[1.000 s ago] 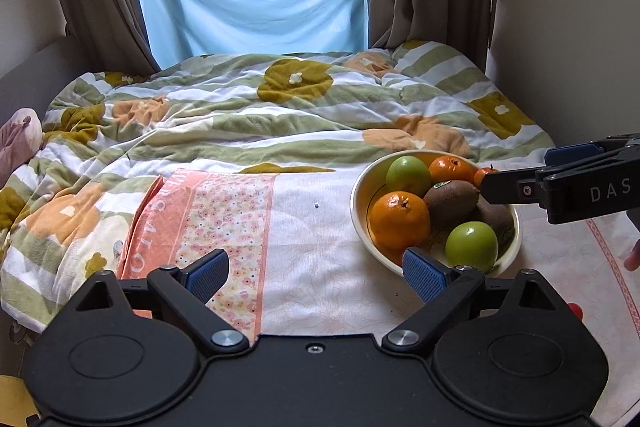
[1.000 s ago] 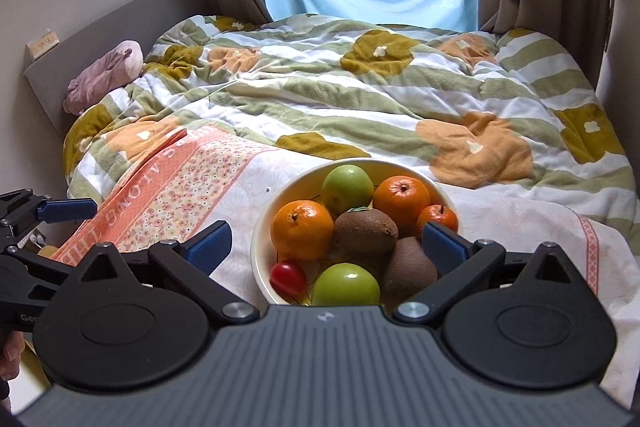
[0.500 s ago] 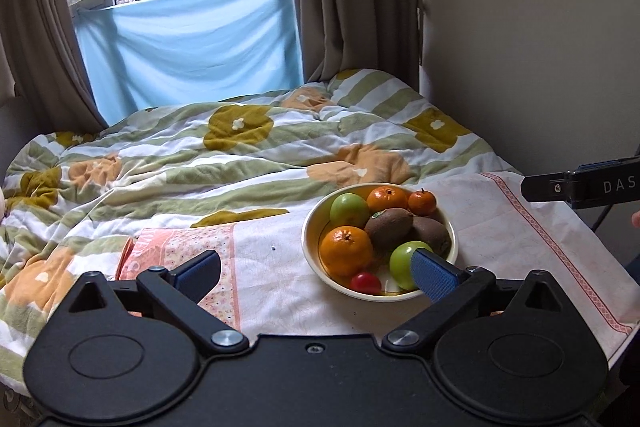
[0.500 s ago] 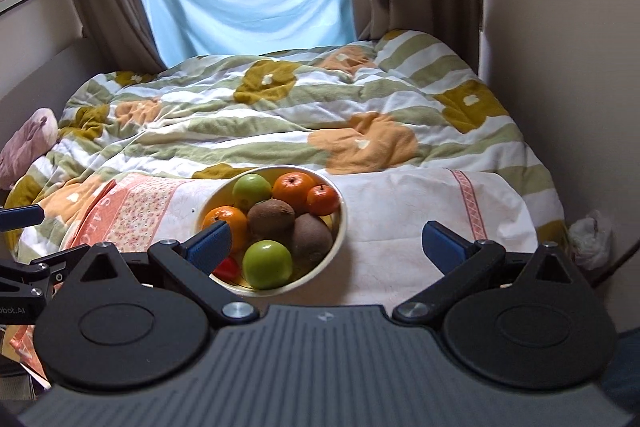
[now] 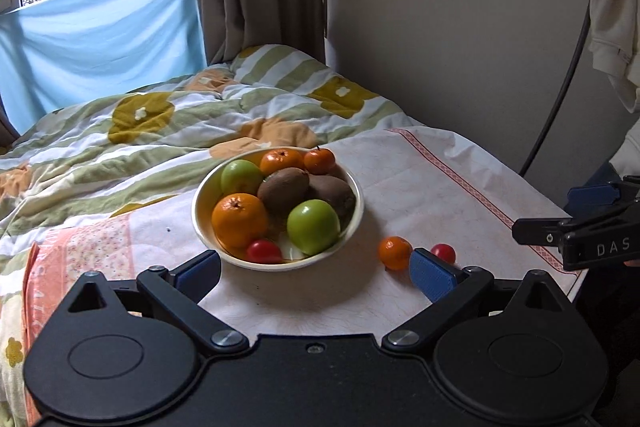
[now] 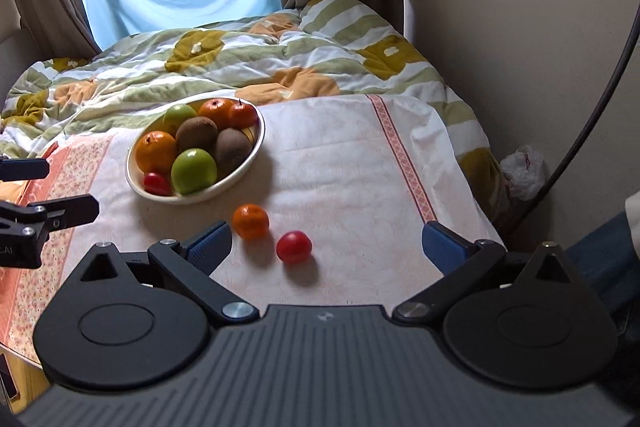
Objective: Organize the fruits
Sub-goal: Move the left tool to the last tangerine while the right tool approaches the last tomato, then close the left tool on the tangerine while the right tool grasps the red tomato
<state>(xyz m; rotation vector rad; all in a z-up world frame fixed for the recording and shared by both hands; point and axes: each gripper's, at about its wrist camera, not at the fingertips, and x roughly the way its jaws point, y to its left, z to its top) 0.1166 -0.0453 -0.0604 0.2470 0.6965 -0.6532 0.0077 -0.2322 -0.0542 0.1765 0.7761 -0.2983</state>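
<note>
A cream bowl (image 5: 357, 205) stood on the cloth-covered table (image 6: 360, 163) at the foot of the bed (image 6: 240, 55). It held a large orange (image 5: 239, 219), two green apples (image 5: 313, 231), two kiwis (image 5: 283, 189), two small oranges at the far rim (image 5: 281, 160) and a red tomato (image 5: 263, 251) at the near rim. Two fruits lay loose on the cloth to the right of the bowl and nearer: a small mandarin (image 6: 251, 221) and, just beside it on the right, a second red tomato (image 6: 294, 246); the two were close but apart. The right hand-held gripper (image 6: 327, 247) was spread wide and held nothing; both loose fruits lay just ahead of it, the mandarin beside its left blue pad (image 6: 210, 247). The left hand-held gripper (image 5: 316, 273) was likewise wide and empty, facing the near rim of the bowl, with the mandarin just beyond its right pad (image 5: 432, 275).
</note>
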